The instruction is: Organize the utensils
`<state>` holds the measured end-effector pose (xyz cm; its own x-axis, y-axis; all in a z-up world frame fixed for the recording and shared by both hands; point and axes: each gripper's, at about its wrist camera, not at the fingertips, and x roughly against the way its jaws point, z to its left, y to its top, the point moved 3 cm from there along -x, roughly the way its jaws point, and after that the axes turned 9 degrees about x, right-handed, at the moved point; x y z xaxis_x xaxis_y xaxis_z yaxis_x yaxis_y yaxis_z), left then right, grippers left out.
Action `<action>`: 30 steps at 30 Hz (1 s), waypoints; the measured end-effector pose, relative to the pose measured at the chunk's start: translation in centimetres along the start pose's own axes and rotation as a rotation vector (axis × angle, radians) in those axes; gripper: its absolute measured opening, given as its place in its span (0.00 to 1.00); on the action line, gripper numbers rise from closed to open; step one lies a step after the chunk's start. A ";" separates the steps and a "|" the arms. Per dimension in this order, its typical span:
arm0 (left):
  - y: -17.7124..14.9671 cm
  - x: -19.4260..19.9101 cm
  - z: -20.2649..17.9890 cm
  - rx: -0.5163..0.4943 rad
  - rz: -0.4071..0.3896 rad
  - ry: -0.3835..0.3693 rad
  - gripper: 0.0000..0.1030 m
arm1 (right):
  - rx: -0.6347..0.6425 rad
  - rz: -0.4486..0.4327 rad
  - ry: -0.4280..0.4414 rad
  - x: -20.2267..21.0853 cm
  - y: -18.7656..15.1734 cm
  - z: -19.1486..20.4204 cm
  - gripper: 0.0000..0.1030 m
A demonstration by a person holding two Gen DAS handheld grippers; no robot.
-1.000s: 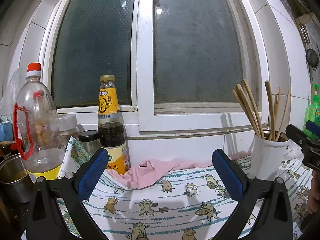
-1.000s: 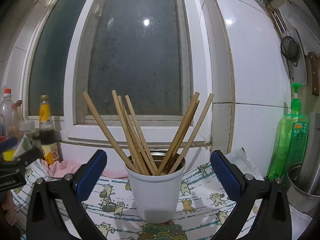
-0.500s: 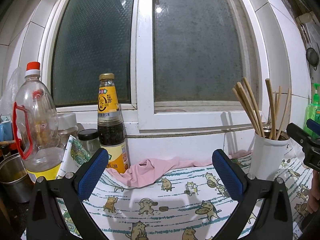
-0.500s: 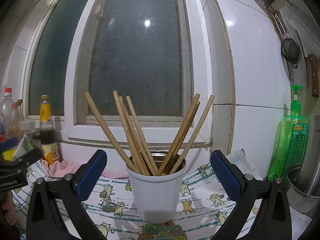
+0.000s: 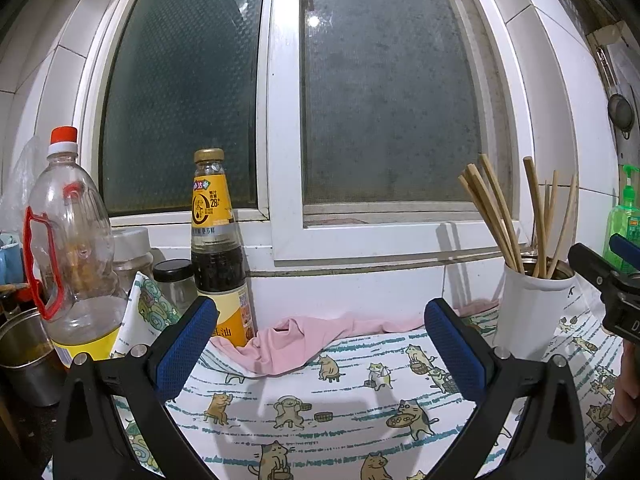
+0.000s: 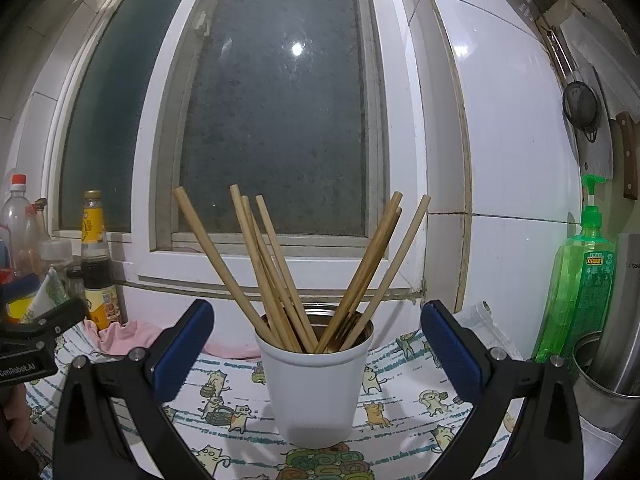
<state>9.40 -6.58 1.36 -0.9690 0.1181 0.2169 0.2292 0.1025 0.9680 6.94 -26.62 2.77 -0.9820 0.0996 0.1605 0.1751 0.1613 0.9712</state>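
A white cup (image 6: 316, 388) stands upright on the cat-print cloth (image 6: 400, 404), straight ahead of my right gripper (image 6: 316, 340). Several wooden chopsticks (image 6: 280, 264) fan out of it, and a gold fork's tines (image 6: 340, 332) show inside the rim. The right gripper is open, with its blue pads to either side of the cup and apart from it. In the left wrist view the same cup (image 5: 534, 314) sits at the right with the chopsticks (image 5: 496, 216). My left gripper (image 5: 320, 344) is open over the cloth (image 5: 320, 404), holding nothing.
Against the wall lie a pink rag (image 5: 304, 340), a dark sauce bottle (image 5: 218, 248), an oil bottle with a red cap (image 5: 72, 248), small jars (image 5: 172, 284) and a metal pot (image 5: 24, 356). A green soap dispenser (image 6: 580, 280) and a steel pot (image 6: 600, 364) stand right of the cup.
Nothing has visibly changed apart from a slight drift of both views. Both grippers stay open.
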 end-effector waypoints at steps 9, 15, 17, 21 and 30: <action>0.0 -0.1 0.2 -0.005 0.000 -0.008 1.00 | 0.001 0.000 0.000 0.0 0.0 0.0 1.00; 0.1 -0.1 0.3 -0.008 0.000 -0.008 1.00 | 0.000 0.000 0.001 0.0 0.0 0.0 1.00; 0.1 0.0 0.3 -0.006 0.000 -0.010 1.00 | 0.000 -0.001 0.000 0.0 0.0 0.0 1.00; 0.1 0.0 0.3 -0.009 -0.002 -0.010 1.00 | 0.001 0.000 0.000 0.0 0.0 0.0 1.00; 0.1 0.1 0.2 -0.014 -0.008 -0.016 1.00 | 0.001 -0.001 0.001 0.0 0.0 0.0 1.00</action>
<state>9.38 -6.34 1.48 -0.9692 0.1327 0.2076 0.2203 0.0896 0.9713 6.93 -26.62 2.79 -0.9822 0.0987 0.1597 0.1742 0.1625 0.9712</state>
